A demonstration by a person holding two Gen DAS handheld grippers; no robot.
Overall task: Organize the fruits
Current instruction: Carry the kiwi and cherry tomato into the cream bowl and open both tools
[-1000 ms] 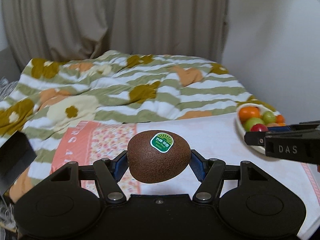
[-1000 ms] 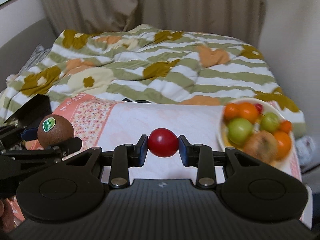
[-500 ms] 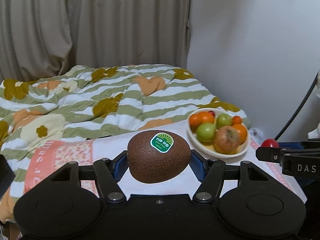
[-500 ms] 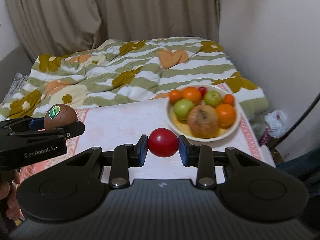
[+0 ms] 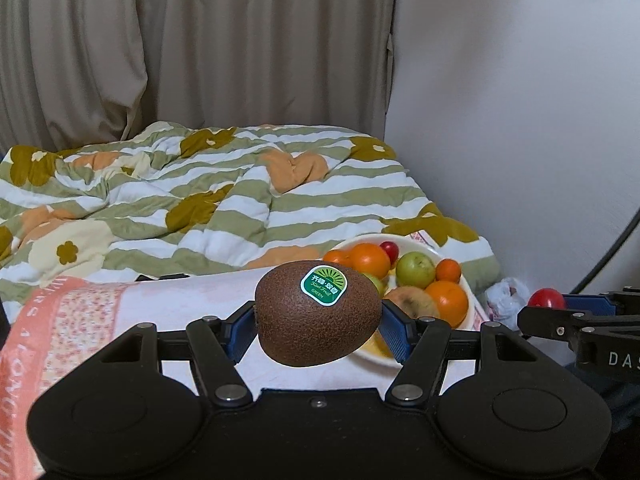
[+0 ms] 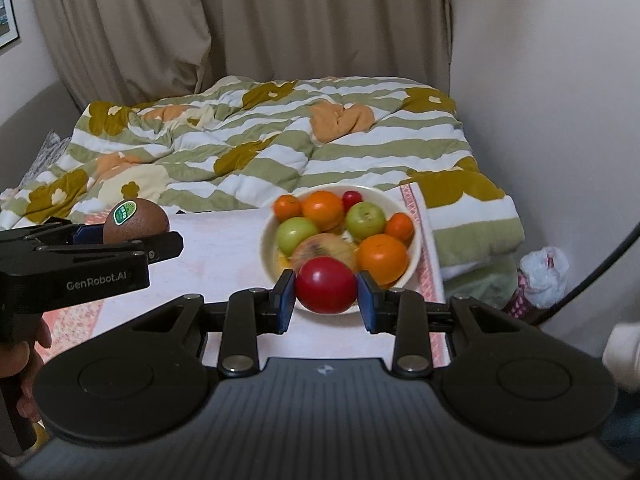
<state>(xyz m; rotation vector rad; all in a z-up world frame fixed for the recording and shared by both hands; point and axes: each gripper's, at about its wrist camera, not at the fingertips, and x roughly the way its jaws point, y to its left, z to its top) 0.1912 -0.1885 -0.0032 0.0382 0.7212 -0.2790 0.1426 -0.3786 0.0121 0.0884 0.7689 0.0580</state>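
Behind kiwi [image 5: 318, 314], bowl [image 5: 468, 280] & green fruit [image 5: 374, 282] partly hidden.

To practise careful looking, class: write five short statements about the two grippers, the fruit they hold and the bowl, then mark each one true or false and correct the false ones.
1. The left gripper is shut on a kiwi. True.
2. The kiwi carries a red sticker. False: its sticker is green and white.
3. The right gripper holds an orange. False: it is shut on a red tomato.
4. The white bowl already contains oranges and green fruits. True.
5. The bowl sits on the striped duvet. False: it stands on the pale pink-edged cloth in front of the duvet.
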